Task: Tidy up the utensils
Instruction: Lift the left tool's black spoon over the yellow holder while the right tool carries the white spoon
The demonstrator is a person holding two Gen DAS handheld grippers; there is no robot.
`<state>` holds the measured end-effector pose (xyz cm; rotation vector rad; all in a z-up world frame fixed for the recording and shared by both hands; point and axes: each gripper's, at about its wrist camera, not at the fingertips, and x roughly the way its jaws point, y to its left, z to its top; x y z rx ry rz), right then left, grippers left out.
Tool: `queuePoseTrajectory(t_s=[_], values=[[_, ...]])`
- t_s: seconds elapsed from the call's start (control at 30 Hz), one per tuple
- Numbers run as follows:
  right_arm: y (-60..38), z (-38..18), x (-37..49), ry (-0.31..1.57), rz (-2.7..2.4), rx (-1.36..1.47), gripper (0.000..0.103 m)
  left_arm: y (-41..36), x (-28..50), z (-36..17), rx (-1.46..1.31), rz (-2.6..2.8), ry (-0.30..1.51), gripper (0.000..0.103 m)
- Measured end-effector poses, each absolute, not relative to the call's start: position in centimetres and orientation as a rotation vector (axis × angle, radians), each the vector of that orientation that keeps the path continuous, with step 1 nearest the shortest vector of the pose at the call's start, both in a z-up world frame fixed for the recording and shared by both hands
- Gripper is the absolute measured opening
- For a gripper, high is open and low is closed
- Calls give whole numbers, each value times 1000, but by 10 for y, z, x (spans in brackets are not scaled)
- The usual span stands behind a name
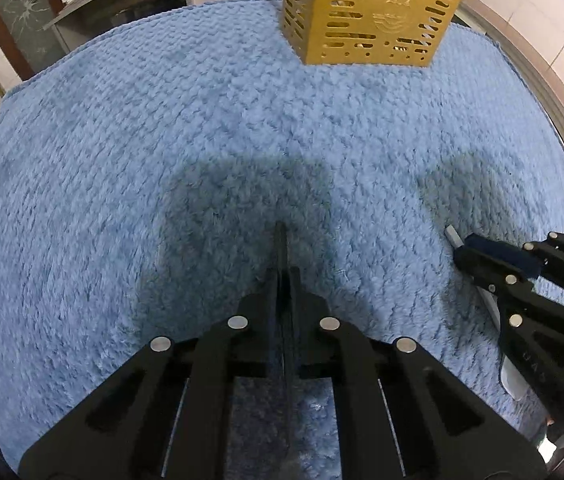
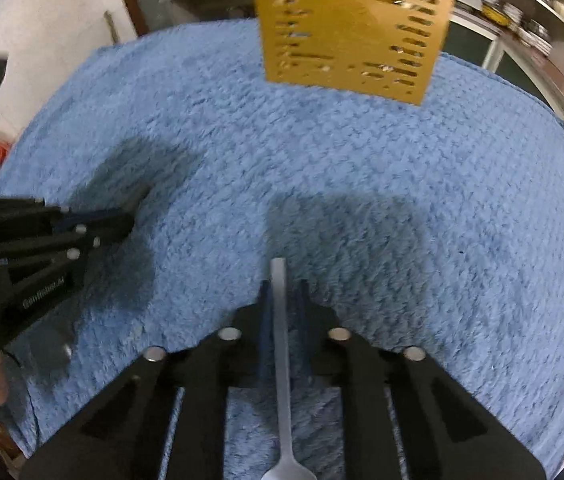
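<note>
A gold perforated utensil holder (image 1: pixel 369 12) stands at the far end of the blue towel (image 1: pixel 162 152); it also shows in the right wrist view (image 2: pixel 351 28), with pale handles sticking out of its top. My left gripper (image 1: pixel 282 276) is shut on a thin dark utensil handle (image 1: pixel 280 248) that points forward over the towel. My right gripper (image 2: pixel 282 300) is shut on a silver spoon (image 2: pixel 282 344), handle forward, bowl toward the camera. The right gripper (image 1: pixel 481 258) shows in the left view with the spoon's handle tip (image 1: pixel 453 236); the left gripper (image 2: pixel 122 220) shows in the right view.
The towel covers the whole work surface. A metal-edged counter rim (image 1: pixel 541 92) runs along the right. Shelves with jars (image 2: pixel 521 4) stand behind at the right, a white wall (image 2: pixel 54 32) and a metal table (image 1: pixel 102 4) at the back left.
</note>
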<state>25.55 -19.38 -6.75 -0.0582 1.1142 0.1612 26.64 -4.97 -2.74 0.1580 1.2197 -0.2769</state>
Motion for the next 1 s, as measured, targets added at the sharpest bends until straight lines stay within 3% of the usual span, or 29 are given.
queuePoseTrajectory(t_s=[0.17,0.33,0.5,1.0], values=[[-187,-66,271,1164,143,-85,7,-60,279,-27,177,-258,1242,2],[-224,-28,264,1020,143,36,7,-43,287,-8,36,-291,1197,2],[-265,20,260,787,119,158,7,-39,297,46,-114,-340,995,2],[-301,130,266,259,38,185,7,-86,326,189,-153,-358,398,2]])
